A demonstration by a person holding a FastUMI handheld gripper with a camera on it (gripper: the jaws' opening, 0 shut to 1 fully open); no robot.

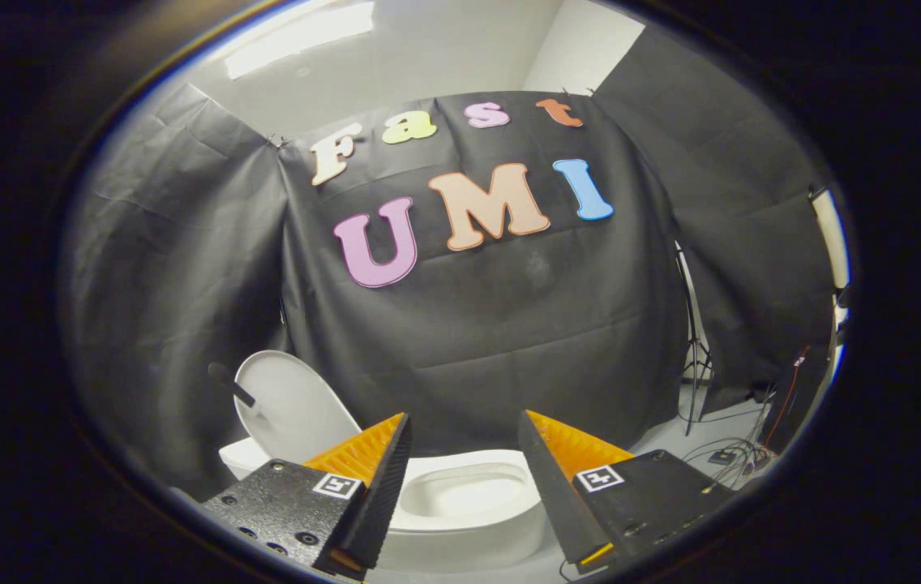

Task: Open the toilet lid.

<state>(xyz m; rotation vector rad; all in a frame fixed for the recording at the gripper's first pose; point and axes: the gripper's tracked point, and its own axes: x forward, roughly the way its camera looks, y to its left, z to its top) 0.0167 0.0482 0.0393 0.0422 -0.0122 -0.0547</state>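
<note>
Standing raised, toilet lid [292, 399] (tool [463, 426] apparently empty).

Raised lid [292, 401] behind bowl [460, 496], beyond spread jaws.

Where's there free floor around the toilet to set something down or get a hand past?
The gripper is open, fingers apart, holding nothing. The toilet sits just ahead between them, its lid already raised. Bare floor runs between the toilet and the light stand. Beyond that it gets crowded: cables trail across the floor by the booth wall.
</note>
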